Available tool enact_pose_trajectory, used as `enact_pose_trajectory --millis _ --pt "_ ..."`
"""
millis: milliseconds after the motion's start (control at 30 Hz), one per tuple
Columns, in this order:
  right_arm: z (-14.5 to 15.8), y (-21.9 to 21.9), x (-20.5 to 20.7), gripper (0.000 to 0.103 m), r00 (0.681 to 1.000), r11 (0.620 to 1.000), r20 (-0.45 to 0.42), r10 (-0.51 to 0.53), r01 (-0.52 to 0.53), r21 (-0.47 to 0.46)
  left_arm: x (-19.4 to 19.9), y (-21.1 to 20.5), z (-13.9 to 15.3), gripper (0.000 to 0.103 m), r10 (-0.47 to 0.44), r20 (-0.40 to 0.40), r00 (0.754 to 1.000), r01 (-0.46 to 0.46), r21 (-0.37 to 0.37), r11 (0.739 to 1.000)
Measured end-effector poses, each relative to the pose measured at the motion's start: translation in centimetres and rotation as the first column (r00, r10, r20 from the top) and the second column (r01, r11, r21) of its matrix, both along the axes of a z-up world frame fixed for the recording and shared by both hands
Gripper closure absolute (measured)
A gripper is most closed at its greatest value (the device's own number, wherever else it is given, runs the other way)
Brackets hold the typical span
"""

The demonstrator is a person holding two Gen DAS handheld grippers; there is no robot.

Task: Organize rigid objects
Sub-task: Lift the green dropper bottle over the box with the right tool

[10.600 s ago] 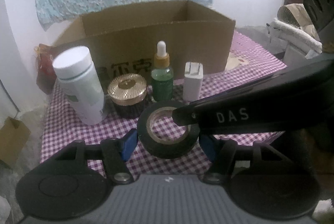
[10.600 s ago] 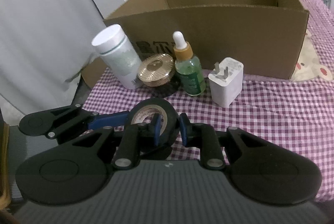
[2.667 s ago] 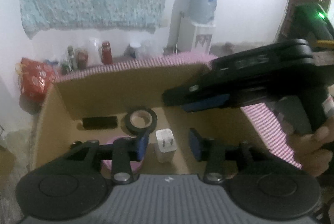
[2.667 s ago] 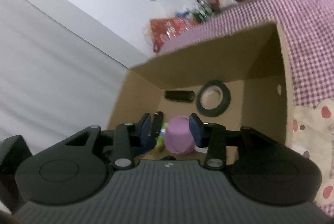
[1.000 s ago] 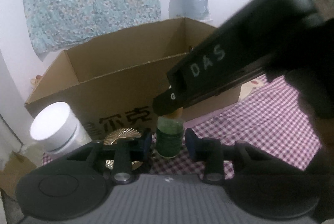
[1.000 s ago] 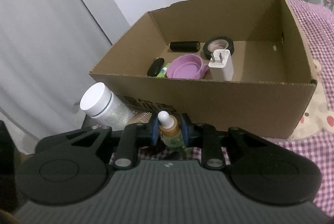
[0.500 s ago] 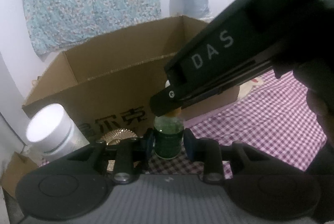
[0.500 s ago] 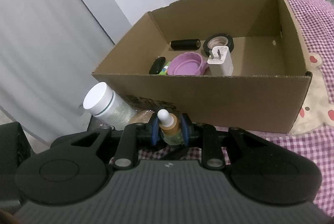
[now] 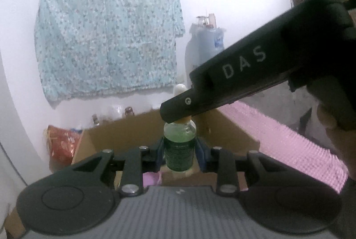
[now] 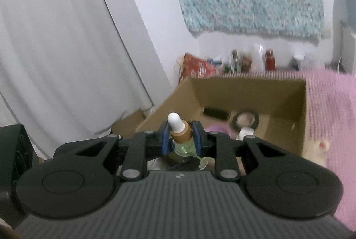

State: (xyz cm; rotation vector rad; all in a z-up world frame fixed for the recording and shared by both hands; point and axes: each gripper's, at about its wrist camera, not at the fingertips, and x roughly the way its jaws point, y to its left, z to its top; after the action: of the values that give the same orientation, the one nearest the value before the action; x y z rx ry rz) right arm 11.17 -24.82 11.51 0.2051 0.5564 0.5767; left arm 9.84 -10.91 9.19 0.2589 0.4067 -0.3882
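A green dropper bottle (image 9: 179, 150) with a tan collar and white bulb is held by both grippers above the near edge of the open cardboard box (image 9: 233, 134). My left gripper (image 9: 179, 155) is shut on its glass body. My right gripper (image 10: 182, 138) is shut on its collar (image 10: 180, 131) and crosses the left wrist view as a black bar marked DAS. Inside the box (image 10: 287, 103) lie a black tape roll (image 10: 245, 120), a white charger (image 10: 245, 132), a black cylinder (image 10: 215, 113) and a purple bowl (image 10: 217, 128).
The box stands on a purple checked cloth (image 9: 296, 141). A grey curtain (image 10: 62, 49) hangs at the left. Small bottles (image 10: 244, 62) and a red bag (image 10: 198, 66) sit behind the box. A water dispenser (image 9: 205, 45) stands by the wall.
Both grippers have lifted the dropper bottle off the cloth and carried it up and forward over the box's near edge. The white jar and gold-lidded jar have dropped out of view.
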Motion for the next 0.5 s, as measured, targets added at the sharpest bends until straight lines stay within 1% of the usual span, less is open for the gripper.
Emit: enact_pose_trajectory --millis 67,167,267,333,500 --pt "0.4 -0.8 0.8 0.081 1.000 1.000 0.013 -0.016 0.016 -0.008 1.1 -0.8 -0.2 0.072 -0.003 -0.003 1.000 0.003 -0.006 1.000" --pt "0.1 -2.0 2.3 0.081 0.999 0.999 0.010 -0.046 0.046 -0.013 3.1 -1.9 -1.1 0.072 -0.016 -0.053 0.998 0.014 -0.037 0.999" --pt "-1.3 -3.5 3.8 0.081 0.998 0.998 -0.030 -0.061 0.061 -0.004 4.8 -2.4 -2.2 0.072 -0.033 -0.118 0.992 0.024 -0.072 0.997" --pt "-2.4 -4.3 4.7 0.081 0.996 0.998 -0.064 -0.067 0.068 0.001 5.7 -2.6 -3.0 0.072 -0.041 -0.161 0.986 0.028 -0.080 0.996" --pt "-5.5 -4.8 5.8 0.081 0.989 0.998 -0.131 -0.064 0.063 -0.008 7.6 -2.9 -4.9 0.072 -0.049 -0.268 0.962 0.021 -0.105 0.994"
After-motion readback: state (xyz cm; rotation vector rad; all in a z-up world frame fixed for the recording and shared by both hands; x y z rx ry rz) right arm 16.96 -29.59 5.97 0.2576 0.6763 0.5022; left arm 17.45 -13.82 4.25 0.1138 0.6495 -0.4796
